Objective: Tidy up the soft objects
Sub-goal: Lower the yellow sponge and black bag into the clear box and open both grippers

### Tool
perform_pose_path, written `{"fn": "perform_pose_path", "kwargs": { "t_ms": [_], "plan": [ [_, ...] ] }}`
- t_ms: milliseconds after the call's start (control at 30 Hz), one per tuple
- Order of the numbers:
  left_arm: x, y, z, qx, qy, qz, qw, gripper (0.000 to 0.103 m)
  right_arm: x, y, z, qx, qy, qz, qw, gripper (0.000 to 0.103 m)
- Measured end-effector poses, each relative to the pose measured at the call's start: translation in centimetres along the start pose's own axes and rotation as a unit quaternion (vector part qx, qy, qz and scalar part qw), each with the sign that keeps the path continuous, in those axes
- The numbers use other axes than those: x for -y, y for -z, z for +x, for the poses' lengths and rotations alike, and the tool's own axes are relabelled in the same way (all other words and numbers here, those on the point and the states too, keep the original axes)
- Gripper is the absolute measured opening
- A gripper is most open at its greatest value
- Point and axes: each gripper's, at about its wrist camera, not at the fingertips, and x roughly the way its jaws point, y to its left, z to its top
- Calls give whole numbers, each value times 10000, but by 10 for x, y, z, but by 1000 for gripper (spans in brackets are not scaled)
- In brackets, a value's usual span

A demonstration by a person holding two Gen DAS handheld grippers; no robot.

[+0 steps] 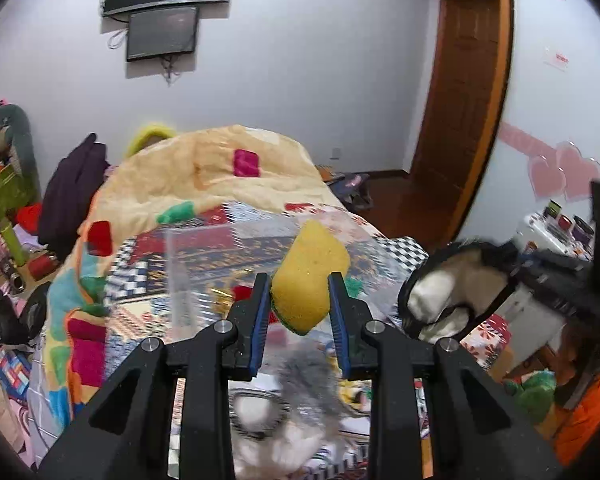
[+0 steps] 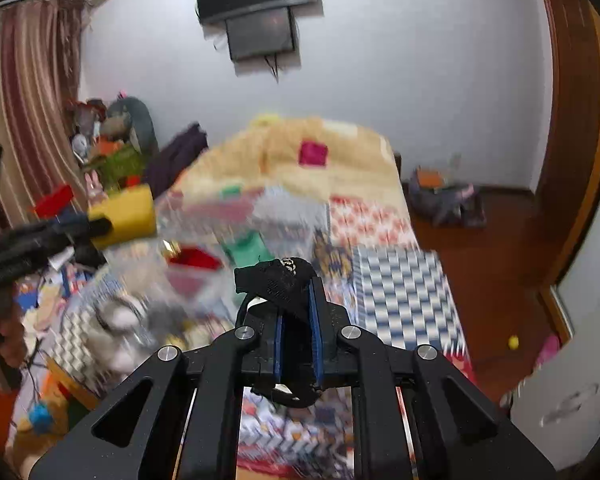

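Observation:
My left gripper (image 1: pixel 300 284) is shut on a yellow sponge (image 1: pixel 309 276) with a green underside and holds it above a clear plastic box (image 1: pixel 204 264) on the bed. The sponge also shows in the right wrist view (image 2: pixel 126 216) at the left. My right gripper (image 2: pixel 296 300) is shut on a black fabric slipper (image 2: pixel 278 280); its black shell and cream lining show at the right of the left wrist view (image 1: pixel 444 292). A grey furry soft item (image 1: pixel 304 384) and a black-rimmed white item (image 1: pixel 256 408) lie below my left gripper.
A patchwork quilt (image 1: pixel 228 168) covers the bed. Clutter and plush toys (image 2: pixel 116 140) stand by the curtain at left. A bag (image 2: pixel 444 196) lies on the wooden floor by the wall. A white cabinet with jars (image 1: pixel 556 228) stands at right. Two screens (image 2: pixel 256 4) hang on the wall.

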Motion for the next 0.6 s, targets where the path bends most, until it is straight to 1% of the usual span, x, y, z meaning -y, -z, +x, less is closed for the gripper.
{"fn": "perform_pose_path", "kwargs": {
  "t_ms": [167, 267, 400, 500, 533, 600],
  "plan": [
    [-23, -4, 0, 67, -253, -69, 9996, 28, -21, -40, -2, 428, -94, -224, 9988, 10],
    [-35, -6, 10, 12, -383, -131, 9992, 28, -35, -57, 7, 540, -118, -316, 9980, 10],
    [-44, -5, 29, -160, -510, -201, 9984, 28, -46, -66, 37, 452, -271, -303, 9981, 10],
    [-50, -3, 50, -363, -547, -268, 9975, 28, -51, -62, 65, 217, -351, -238, 9989, 10],
    [-51, -2, 56, -437, -526, -293, 9972, 28, -51, -59, 79, 86, -371, -201, 9991, 10],
    [-51, 0, 66, -579, -481, -324, 9966, 28, -51, -53, 91, -116, -369, -174, 9991, 10]
  ]
}}
